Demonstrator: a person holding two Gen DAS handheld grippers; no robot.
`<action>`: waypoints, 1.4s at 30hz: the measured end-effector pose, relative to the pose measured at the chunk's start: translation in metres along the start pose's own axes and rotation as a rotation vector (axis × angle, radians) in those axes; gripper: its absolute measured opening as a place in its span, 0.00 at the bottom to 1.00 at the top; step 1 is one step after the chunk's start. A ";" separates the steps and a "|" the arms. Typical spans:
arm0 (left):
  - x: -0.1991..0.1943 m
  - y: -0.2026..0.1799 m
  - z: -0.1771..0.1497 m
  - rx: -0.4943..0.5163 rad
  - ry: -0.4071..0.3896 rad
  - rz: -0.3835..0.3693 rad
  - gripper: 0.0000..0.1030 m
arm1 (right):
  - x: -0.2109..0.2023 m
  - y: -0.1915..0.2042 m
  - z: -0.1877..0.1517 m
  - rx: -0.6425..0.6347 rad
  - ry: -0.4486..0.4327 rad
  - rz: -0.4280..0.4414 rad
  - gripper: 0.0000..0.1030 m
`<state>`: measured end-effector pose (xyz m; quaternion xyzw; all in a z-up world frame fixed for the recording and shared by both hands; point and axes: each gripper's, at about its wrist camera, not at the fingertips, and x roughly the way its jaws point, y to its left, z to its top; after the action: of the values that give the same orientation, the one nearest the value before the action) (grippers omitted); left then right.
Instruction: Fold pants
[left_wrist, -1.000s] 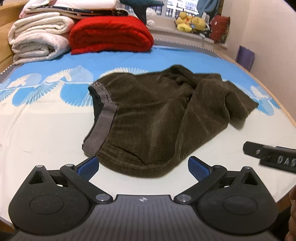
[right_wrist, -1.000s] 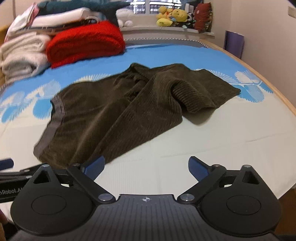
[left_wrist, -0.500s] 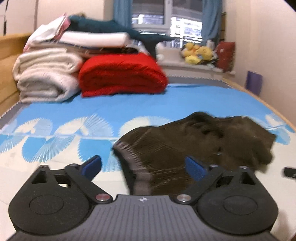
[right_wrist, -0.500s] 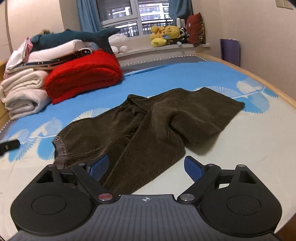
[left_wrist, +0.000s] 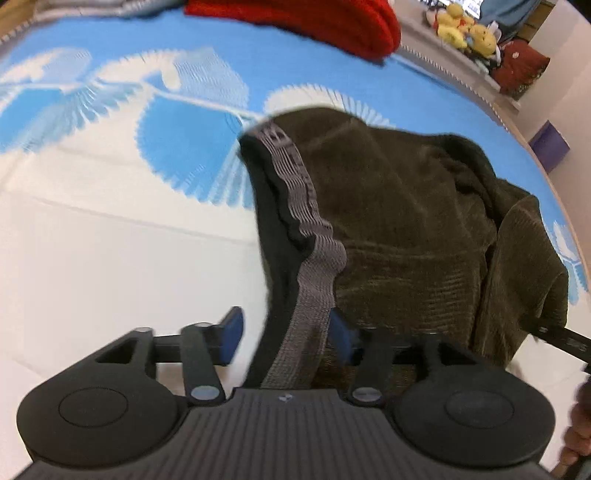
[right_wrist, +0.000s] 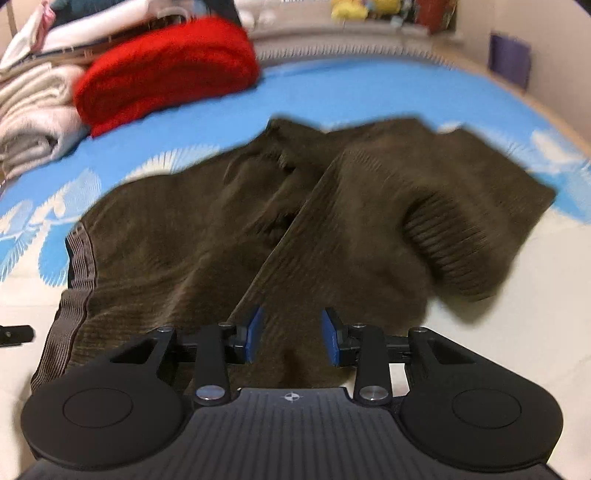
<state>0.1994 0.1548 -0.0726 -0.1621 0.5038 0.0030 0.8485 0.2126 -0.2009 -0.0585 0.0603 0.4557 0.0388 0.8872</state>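
Observation:
Dark olive corduroy pants lie crumpled on the blue-and-white bed sheet, their grey waistband running toward me. My left gripper straddles the near end of the waistband; its jaws are closing, and a strip of sheet still shows beside the left pad. In the right wrist view the pants fill the middle, one leg folded back with its cuff at the right. My right gripper is low over the near hem, jaws closing with cloth between them, pads not visibly pressing.
A red folded blanket and white folded bedding are stacked at the bed's far left. Plush toys sit on the sill. A purple box stands past the wooden bed edge on the right.
Both grippers dropped forward onto the pants and their jaws narrowed. The left now has the waistband between its pads, the right the near hem.

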 end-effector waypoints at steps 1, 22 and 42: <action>0.005 0.000 0.001 -0.007 0.008 0.000 0.70 | 0.009 0.002 0.002 0.012 0.020 0.011 0.36; 0.022 -0.019 -0.011 0.145 -0.059 0.005 0.28 | 0.014 0.011 0.008 0.006 0.048 0.040 0.00; -0.099 0.069 -0.040 -0.126 -0.138 0.204 0.31 | -0.076 -0.019 0.005 -0.154 -0.064 0.272 0.24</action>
<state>0.1053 0.2247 -0.0241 -0.1622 0.4568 0.1322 0.8646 0.1725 -0.2299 0.0026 0.0542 0.4106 0.1915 0.8898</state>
